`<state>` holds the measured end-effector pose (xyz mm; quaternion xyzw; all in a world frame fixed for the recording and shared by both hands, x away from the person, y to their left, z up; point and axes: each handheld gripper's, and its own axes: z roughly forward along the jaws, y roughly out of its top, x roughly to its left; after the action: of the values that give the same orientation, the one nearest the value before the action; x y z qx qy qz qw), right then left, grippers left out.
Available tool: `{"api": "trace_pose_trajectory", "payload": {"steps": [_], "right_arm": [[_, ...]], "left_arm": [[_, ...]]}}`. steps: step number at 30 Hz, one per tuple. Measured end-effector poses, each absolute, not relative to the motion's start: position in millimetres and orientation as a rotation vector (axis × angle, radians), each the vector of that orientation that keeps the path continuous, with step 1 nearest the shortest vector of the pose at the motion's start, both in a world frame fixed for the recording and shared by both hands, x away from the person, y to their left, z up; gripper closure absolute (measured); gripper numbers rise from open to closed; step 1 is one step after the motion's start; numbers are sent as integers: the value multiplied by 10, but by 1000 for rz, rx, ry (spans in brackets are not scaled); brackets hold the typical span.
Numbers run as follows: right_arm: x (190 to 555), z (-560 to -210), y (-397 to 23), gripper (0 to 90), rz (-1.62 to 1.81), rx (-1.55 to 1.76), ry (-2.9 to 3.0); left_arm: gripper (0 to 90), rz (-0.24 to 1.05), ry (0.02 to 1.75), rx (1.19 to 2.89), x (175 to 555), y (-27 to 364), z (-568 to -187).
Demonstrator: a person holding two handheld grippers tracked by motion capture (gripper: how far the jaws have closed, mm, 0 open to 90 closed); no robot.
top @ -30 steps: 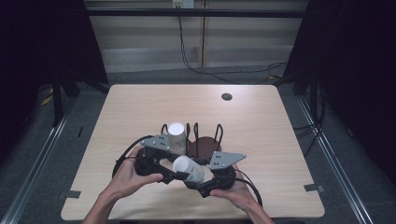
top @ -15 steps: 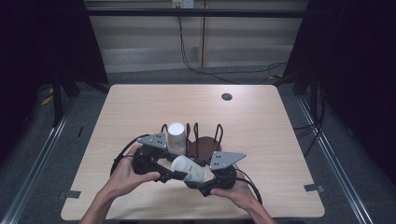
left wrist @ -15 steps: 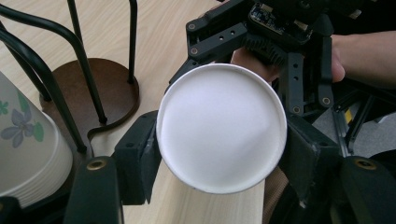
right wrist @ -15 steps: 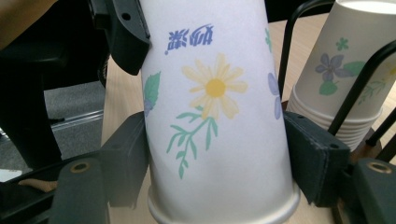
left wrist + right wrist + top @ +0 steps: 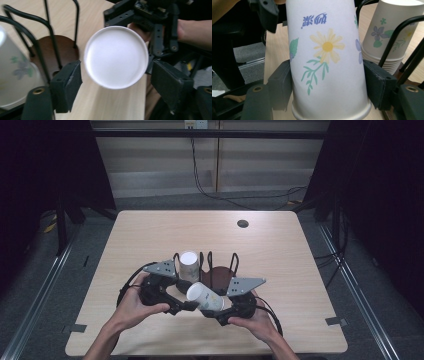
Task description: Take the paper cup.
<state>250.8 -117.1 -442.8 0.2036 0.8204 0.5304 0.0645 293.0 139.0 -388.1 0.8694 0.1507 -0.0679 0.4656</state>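
Currently a handover: right gripper (image 5: pixel 216 312) jaws clamp the cup (image 5: pixel 205 296); left gripper (image 5: pixel 186 306) jaws, just opening, flank its base untouched. Next, withdraw left.

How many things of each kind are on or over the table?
Loose paper cup: 1
Stack of paper cups: 1
Wire cup rack: 1
Hand-held tool: 2, left tool and right tool
Total: 5

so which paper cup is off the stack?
The tilted paper cup clamped in the right tongs, its white base facing the left tongs, whose jaws have just opened. The other cups stand nested upside down in the wire rack.
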Motion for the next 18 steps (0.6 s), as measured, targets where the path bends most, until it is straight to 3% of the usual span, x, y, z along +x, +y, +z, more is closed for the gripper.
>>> {"api": "trace_pose_trajectory", "payload": {"steps": [9, 18], "right_arm": [[2553, -4431, -1214, 302, 1477, 668, 2540], [2612, -4400, -1162, 301, 1356, 653, 2646]], "left_arm": [[169, -86, 382, 2190, 2928, 1480, -3889], [187, -50, 360, 2233, 2884, 1585, -3928]]}}
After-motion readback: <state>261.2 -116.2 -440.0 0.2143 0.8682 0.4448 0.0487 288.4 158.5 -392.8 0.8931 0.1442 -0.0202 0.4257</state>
